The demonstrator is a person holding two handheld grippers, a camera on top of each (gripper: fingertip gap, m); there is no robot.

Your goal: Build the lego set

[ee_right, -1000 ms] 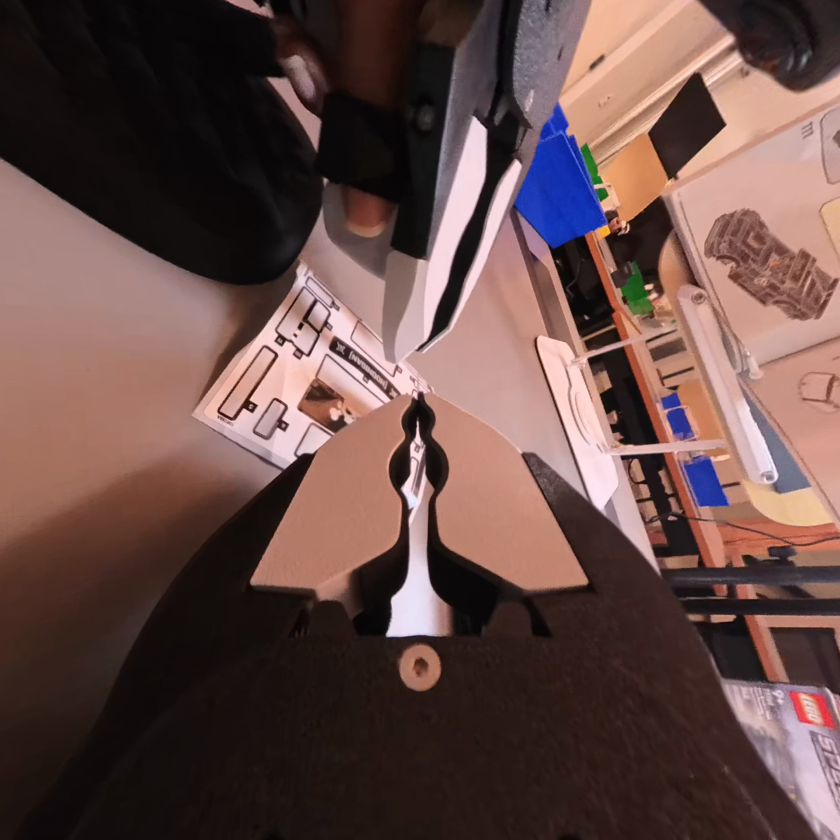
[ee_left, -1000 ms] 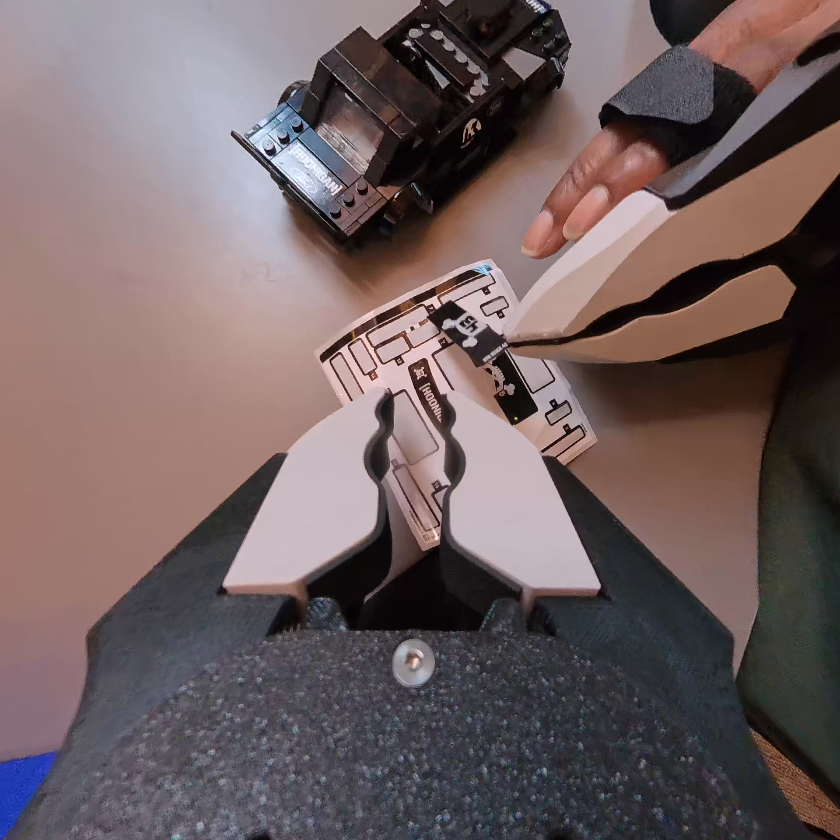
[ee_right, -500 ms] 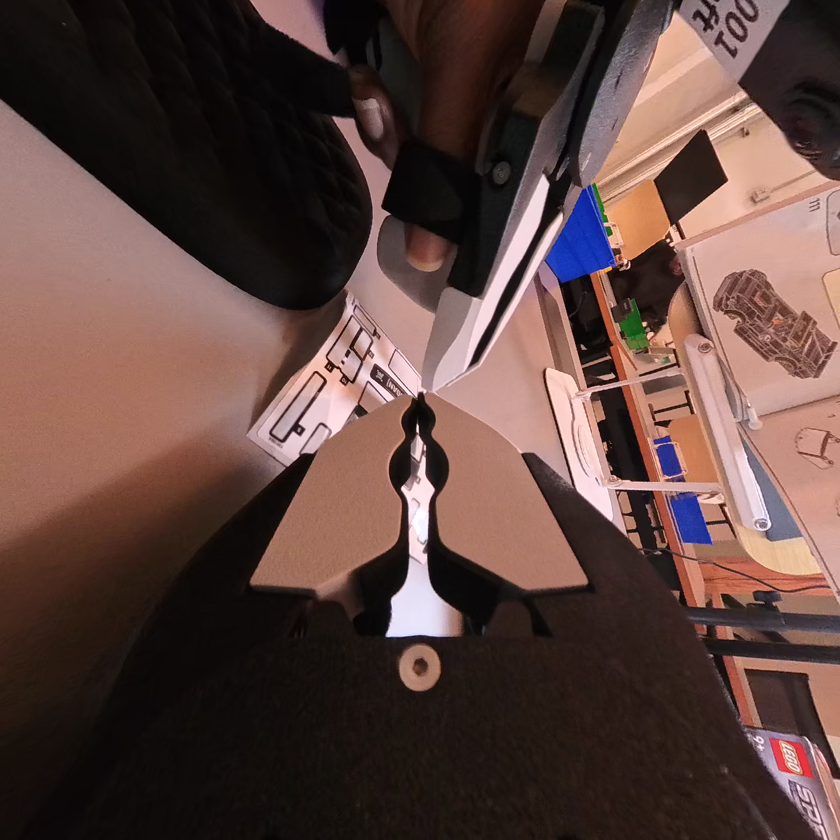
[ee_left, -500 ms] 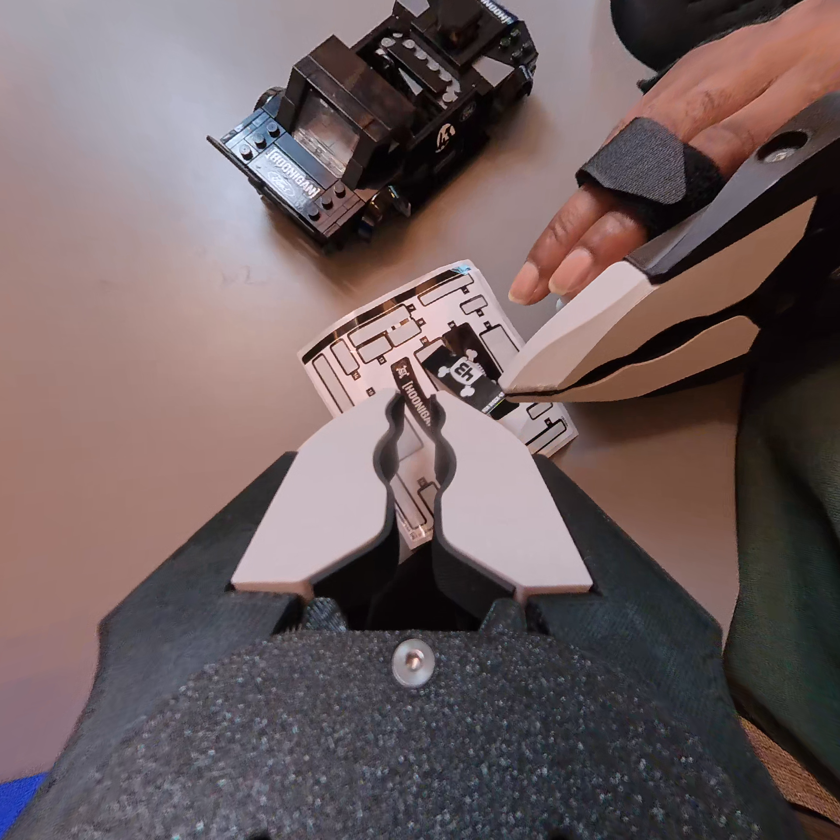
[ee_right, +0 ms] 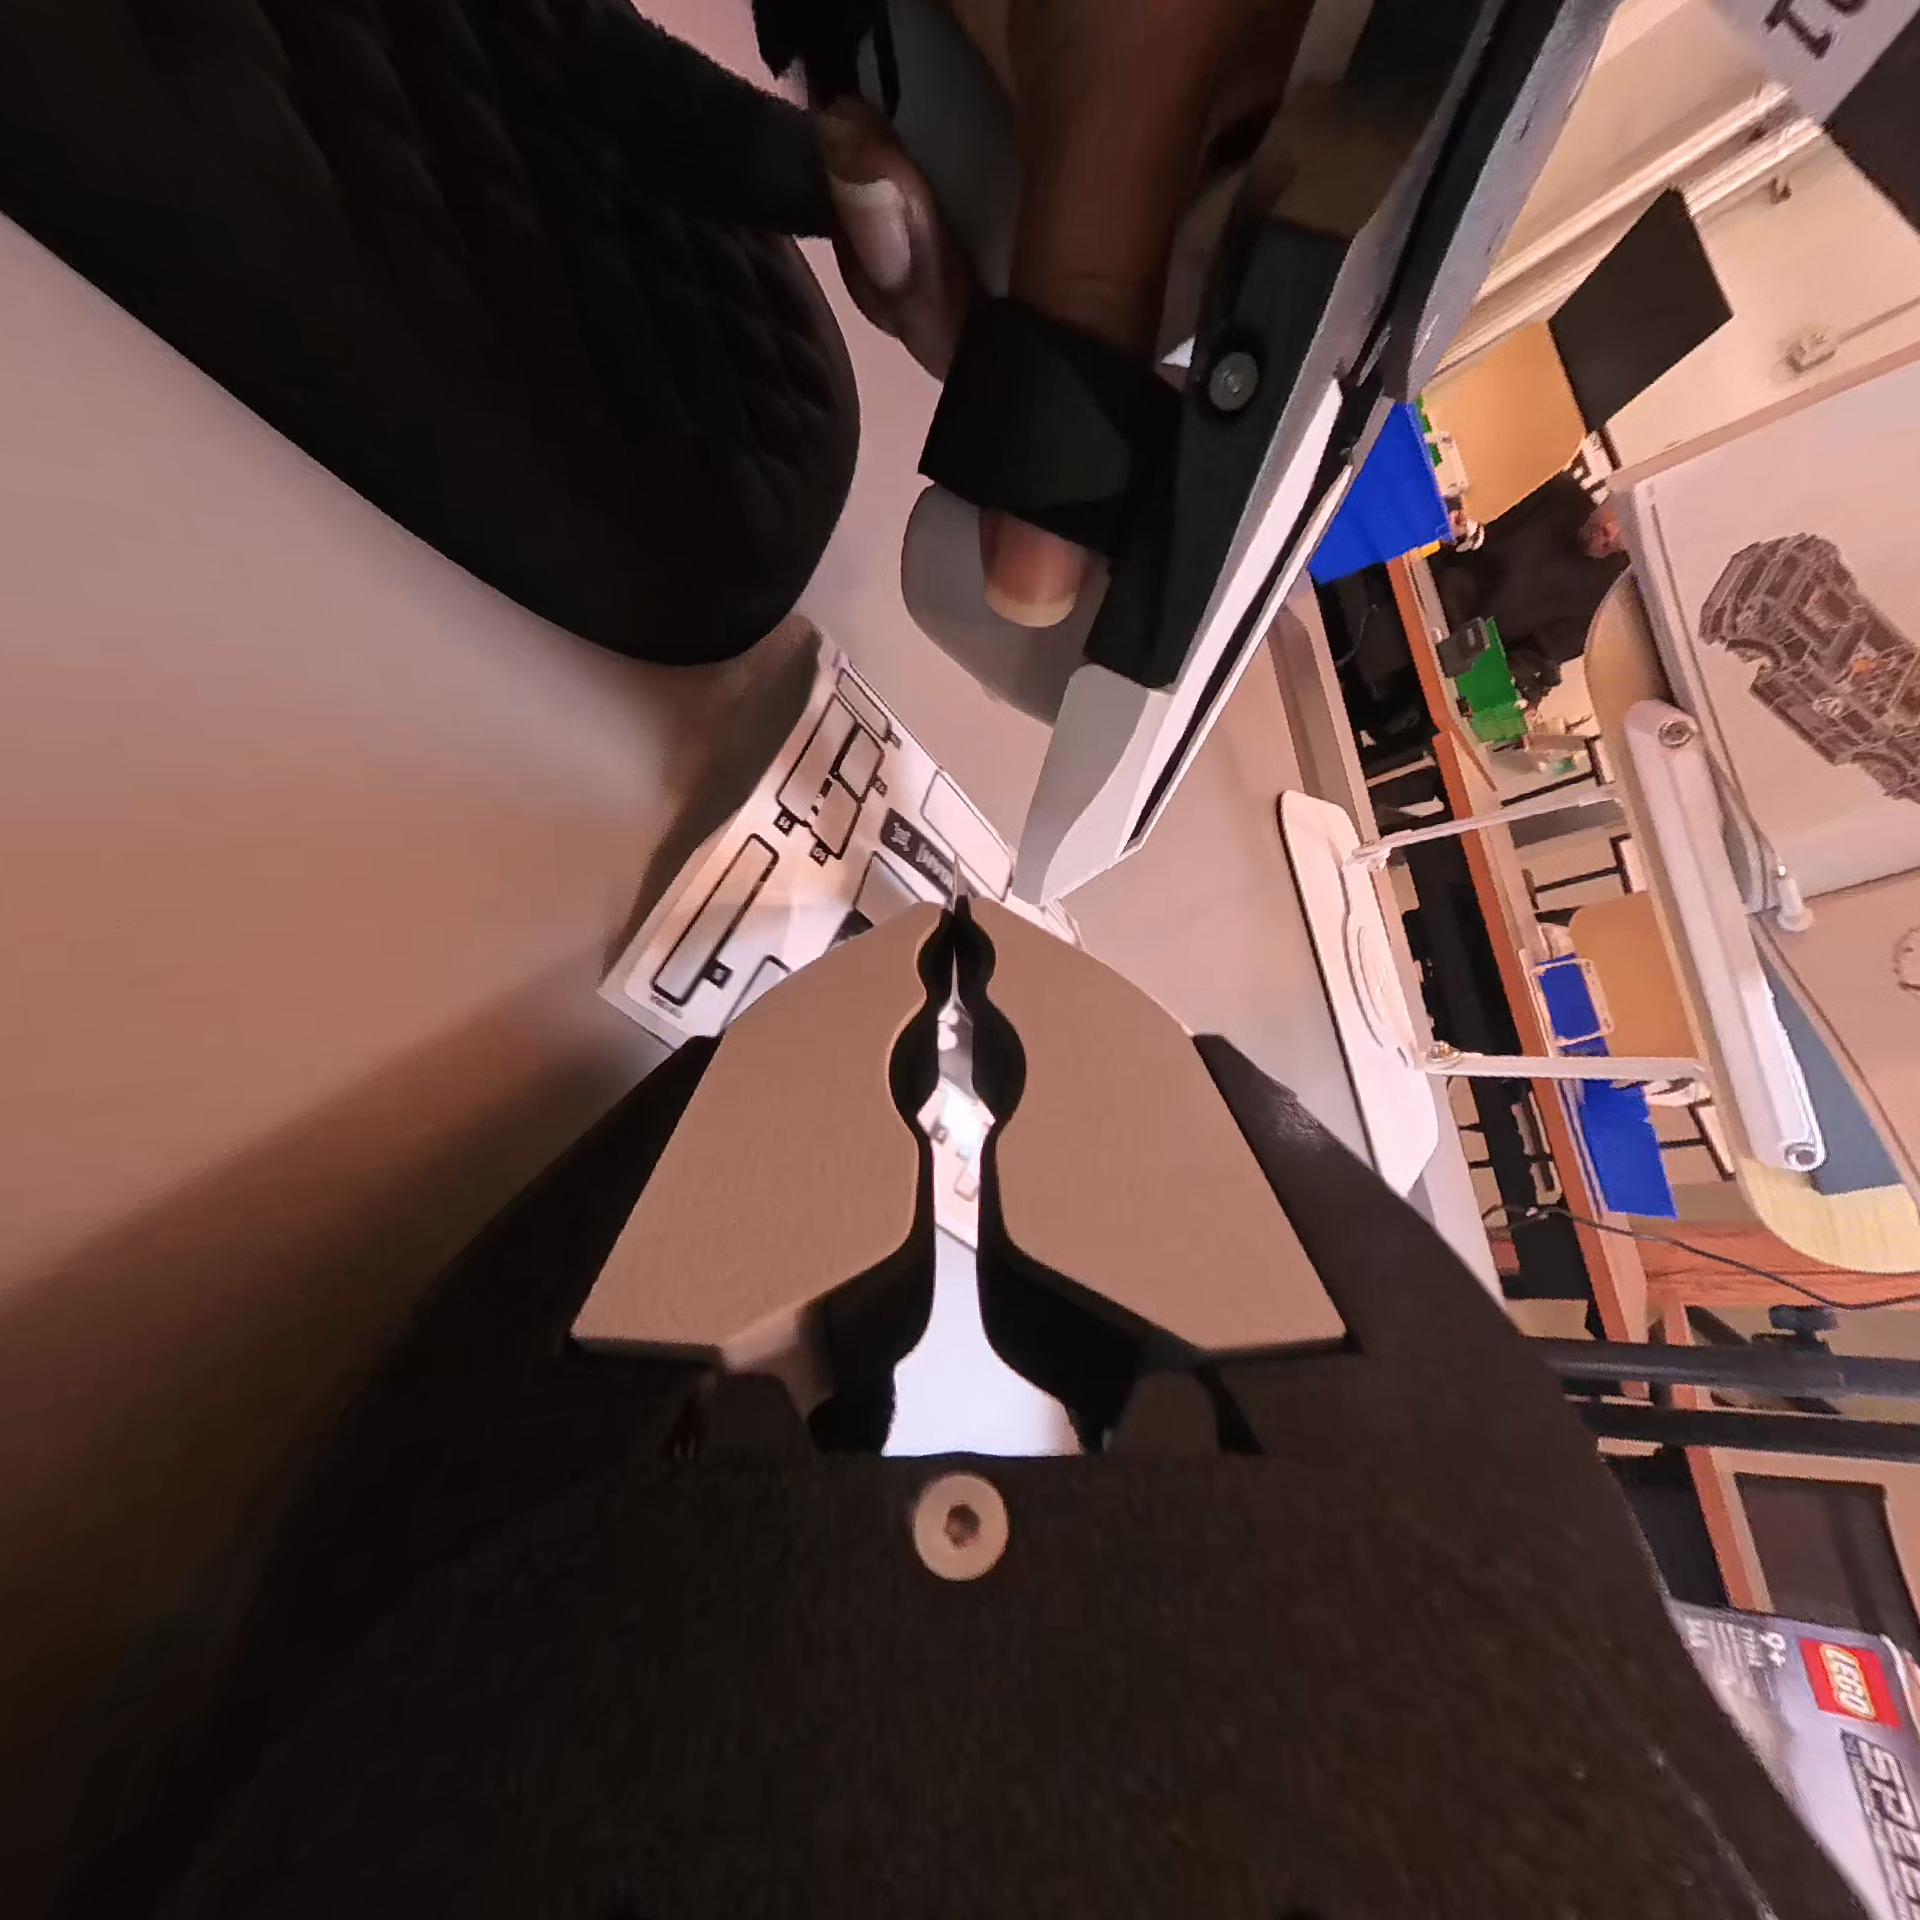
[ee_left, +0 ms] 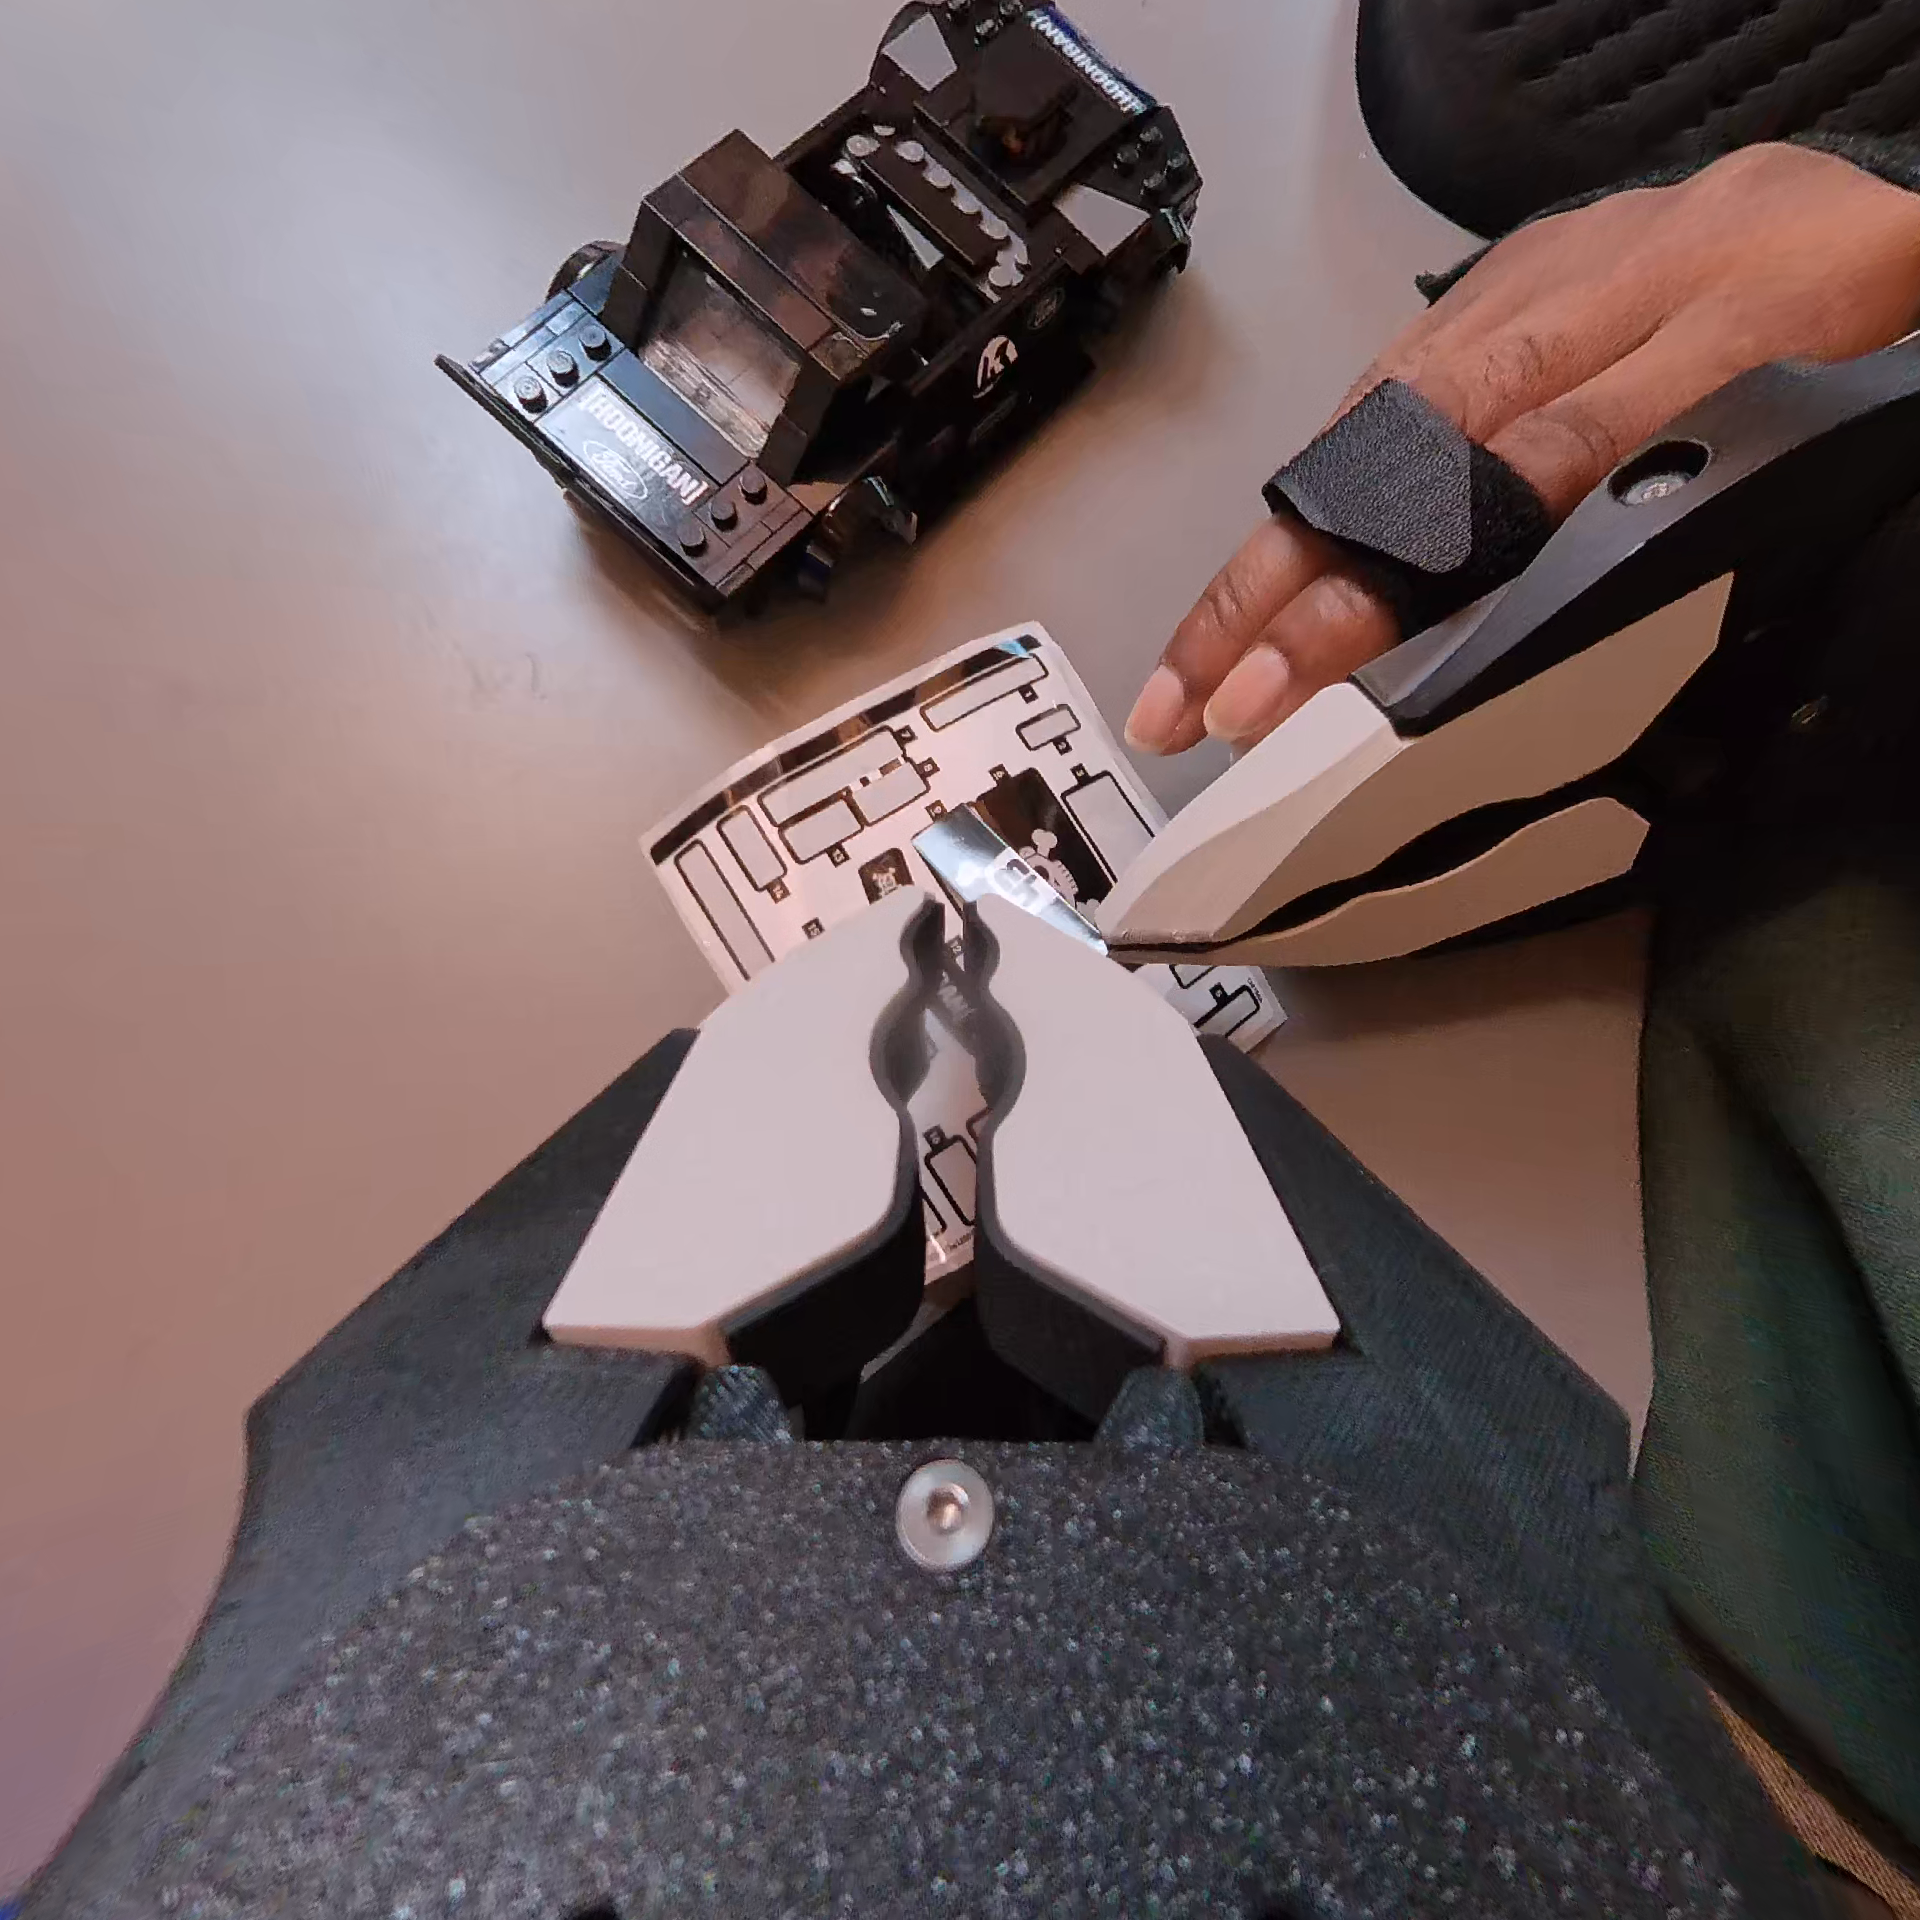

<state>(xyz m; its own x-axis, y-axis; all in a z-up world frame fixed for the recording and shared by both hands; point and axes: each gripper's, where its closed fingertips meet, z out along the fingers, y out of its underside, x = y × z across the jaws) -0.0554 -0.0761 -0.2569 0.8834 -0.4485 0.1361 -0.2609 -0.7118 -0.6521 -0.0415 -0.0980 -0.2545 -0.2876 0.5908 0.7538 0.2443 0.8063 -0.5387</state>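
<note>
Two grippers are meeting over the sheet (ee_left: 966, 800): my right gripper (ee_left: 1117, 935), jaws closed, is pinching a black sticker (ee_left: 997, 873) running left-far from its tips; my left gripper (ee_left: 951, 920) is nearly closed, gripping nothing I can tell. Far-left, the car (ee_left: 831, 301) is lying diagonally.

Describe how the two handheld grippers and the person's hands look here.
Both the left gripper and the right gripper have flat, pale grey fingers with wavy inner edges, mounted on speckled black bodies with a silver screw in the middle. The right one shows a black side plate with a bolt. A black fabric strap wraps a finger of the right hand. No cables show.
</note>
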